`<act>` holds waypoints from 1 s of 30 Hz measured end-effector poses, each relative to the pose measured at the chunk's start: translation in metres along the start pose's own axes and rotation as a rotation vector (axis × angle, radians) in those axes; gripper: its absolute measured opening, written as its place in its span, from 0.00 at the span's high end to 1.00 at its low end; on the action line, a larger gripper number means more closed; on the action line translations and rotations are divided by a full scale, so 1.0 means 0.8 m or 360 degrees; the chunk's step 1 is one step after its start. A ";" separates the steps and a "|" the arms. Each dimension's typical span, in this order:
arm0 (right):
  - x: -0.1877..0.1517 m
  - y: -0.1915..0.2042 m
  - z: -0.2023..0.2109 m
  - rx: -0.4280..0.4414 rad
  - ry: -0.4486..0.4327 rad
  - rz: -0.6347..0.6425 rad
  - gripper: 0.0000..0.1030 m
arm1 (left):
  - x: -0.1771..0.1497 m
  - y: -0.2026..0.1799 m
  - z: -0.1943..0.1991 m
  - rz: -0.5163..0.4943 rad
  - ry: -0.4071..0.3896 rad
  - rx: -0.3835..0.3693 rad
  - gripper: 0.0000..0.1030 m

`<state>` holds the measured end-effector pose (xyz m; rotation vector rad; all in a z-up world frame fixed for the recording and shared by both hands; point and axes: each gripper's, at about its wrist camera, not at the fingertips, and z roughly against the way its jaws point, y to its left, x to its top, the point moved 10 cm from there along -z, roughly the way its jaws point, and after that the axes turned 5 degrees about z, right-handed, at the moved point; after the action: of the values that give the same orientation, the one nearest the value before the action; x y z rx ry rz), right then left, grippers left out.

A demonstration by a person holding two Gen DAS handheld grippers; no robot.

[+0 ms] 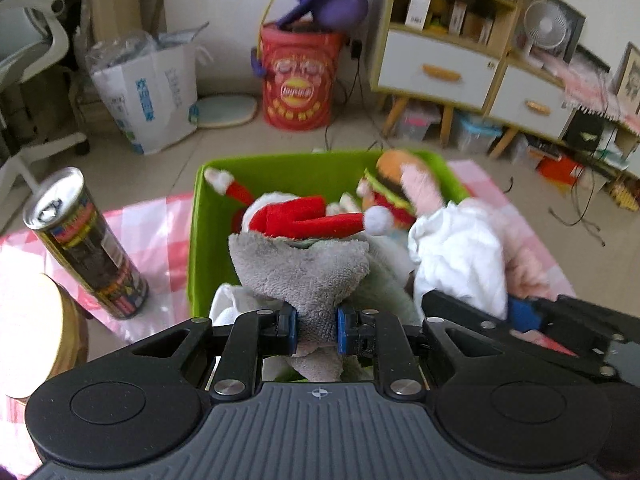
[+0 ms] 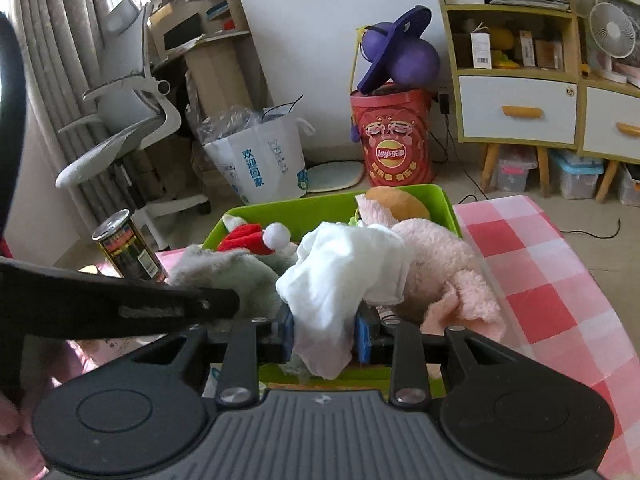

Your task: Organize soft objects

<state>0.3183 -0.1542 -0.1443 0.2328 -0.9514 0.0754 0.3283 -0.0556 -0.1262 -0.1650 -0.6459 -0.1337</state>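
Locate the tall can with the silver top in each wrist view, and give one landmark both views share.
Left wrist view: the tall can stands at the left, on the pink checked cloth, left of the green bin.
Right wrist view: the tall can sits left of centre, behind the other gripper's black finger, left of the green bin.
Shared landmark: the red Lay's bucket on the floor behind the bin.

Green bin (image 1: 208, 240); grey plush (image 1: 300, 268), white cloth (image 2: 340, 272), pink plush (image 2: 436, 264), red-and-white Santa toy (image 1: 304, 216). Pink-and-white checked cloth (image 2: 560, 280). Red barrel (image 2: 394, 140); purple ball (image 2: 412, 60).
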 end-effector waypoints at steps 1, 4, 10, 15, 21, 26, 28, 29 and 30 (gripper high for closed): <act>-0.001 0.000 -0.001 0.0005 0.0002 -0.0008 0.91 | -0.002 0.002 -0.002 0.0009 0.0010 0.0006 0.84; -0.001 0.000 -0.001 0.0011 0.0003 -0.0019 0.91 | -0.005 0.005 -0.004 0.0030 0.0010 -0.0005 0.81; 0.004 0.001 0.002 -0.0012 0.0001 -0.0009 0.89 | 0.000 0.002 0.013 0.0008 -0.0056 -0.0003 0.71; 0.011 0.000 0.018 -0.0034 0.0012 -0.0041 0.74 | 0.005 0.010 0.036 0.0053 -0.0099 -0.0001 0.49; 0.021 -0.003 0.057 -0.0047 -0.0035 -0.0058 0.57 | 0.009 0.022 0.082 0.0129 -0.0192 -0.0009 0.31; 0.024 -0.010 0.091 -0.0081 -0.0050 -0.0070 0.51 | -0.004 0.025 0.127 0.0163 -0.0266 -0.0035 0.22; 0.023 -0.012 0.105 -0.0094 -0.0052 -0.0070 0.49 | -0.013 0.026 0.141 0.0166 -0.0272 -0.0036 0.21; 0.021 -0.013 0.111 -0.0102 -0.0051 -0.0069 0.49 | -0.018 0.026 0.148 0.0168 -0.0273 -0.0035 0.21; 0.019 -0.014 0.117 -0.0109 -0.0049 -0.0070 0.49 | -0.024 0.027 0.155 0.0170 -0.0276 -0.0035 0.21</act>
<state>0.2545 -0.1876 -0.0817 0.1916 -0.9777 -0.0011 0.2442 -0.0091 -0.0424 -0.2339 -0.8067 -0.0236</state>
